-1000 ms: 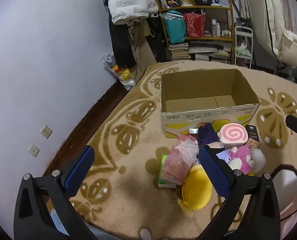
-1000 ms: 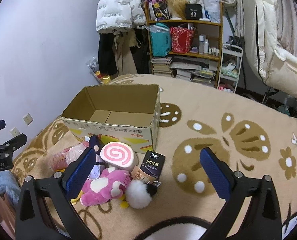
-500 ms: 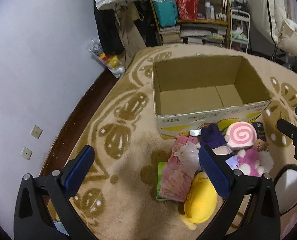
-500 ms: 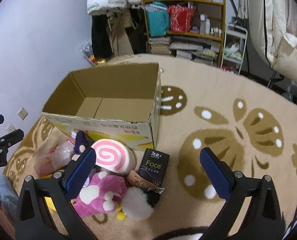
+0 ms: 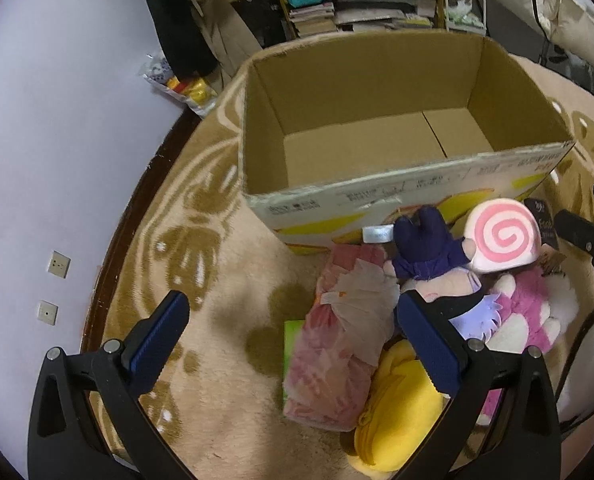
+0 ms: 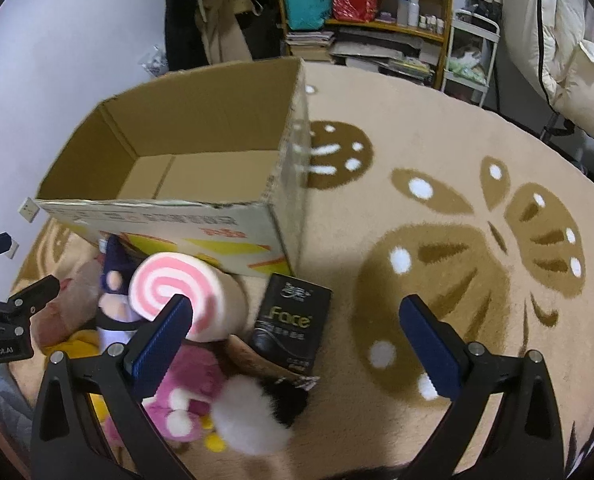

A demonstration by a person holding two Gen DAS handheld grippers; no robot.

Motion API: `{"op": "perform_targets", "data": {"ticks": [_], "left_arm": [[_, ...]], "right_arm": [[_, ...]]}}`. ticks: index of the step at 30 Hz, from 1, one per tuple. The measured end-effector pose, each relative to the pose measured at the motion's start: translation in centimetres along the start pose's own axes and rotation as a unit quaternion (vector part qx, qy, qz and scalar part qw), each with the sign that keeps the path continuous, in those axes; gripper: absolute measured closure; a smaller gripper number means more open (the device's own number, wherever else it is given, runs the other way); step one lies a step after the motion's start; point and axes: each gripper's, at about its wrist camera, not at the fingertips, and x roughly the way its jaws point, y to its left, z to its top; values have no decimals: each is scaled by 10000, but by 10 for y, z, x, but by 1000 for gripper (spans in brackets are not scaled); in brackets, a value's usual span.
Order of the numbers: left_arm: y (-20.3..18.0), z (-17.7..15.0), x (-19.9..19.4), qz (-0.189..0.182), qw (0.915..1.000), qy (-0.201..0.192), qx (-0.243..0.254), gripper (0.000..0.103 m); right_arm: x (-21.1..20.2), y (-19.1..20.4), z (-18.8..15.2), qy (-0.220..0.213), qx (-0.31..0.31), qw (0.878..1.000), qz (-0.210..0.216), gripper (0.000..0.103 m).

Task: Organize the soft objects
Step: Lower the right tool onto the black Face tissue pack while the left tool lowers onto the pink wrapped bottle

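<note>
An empty cardboard box point(image 5: 377, 196) point(image 6: 177, 212) stands open on the patterned rug. In front of it lies a pile of soft things: a pink swirl roll cushion point(image 5: 503, 240) point(image 6: 177, 288), a navy plush point(image 5: 425, 244), a pink floral packet point(image 5: 341, 340), a yellow plush point(image 5: 397, 416), a pink and white plush point(image 5: 525, 312) point(image 6: 185, 400) and a white pompom point(image 6: 249, 416). My left gripper point(image 5: 293, 340) hangs open above the floral packet. My right gripper point(image 6: 297, 340) is open over a black "Face" pack point(image 6: 293, 320).
A green box point(image 5: 291, 332) lies under the floral packet. Shelves point(image 6: 377, 8) with bags and books, hanging coats point(image 6: 201, 8) and a white trolley point(image 6: 473, 52) line the far wall. A lilac wall point(image 5: 57, 120) with sockets runs on the left. Open rug point(image 6: 477, 220) spreads to the right.
Both grippers have moved forward and down toward the box and the pile, which now look much larger. Both stay open and hold nothing.
</note>
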Motion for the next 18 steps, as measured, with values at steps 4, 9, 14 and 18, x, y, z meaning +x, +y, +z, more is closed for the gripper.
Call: {"op": "perform_targets", "data": {"ticks": [4,9,14,18], "left_arm": [[-7,1,11,-44,9999,113,69,0],[-10,0,22,-129,9995,291,81,0],[-12,-3,32,-132,9990,426,98,0],[-13,-5,38,-132,9986,494,140,0]], "right_arm": [[12,-10,-1,247,133,9996,-21,11],[25,-18,-2,441,270,9987,40,18],[38,-20,-3,592,288,9978,70,19],[46,-20,-5,689,303,9971,124,19]]}}
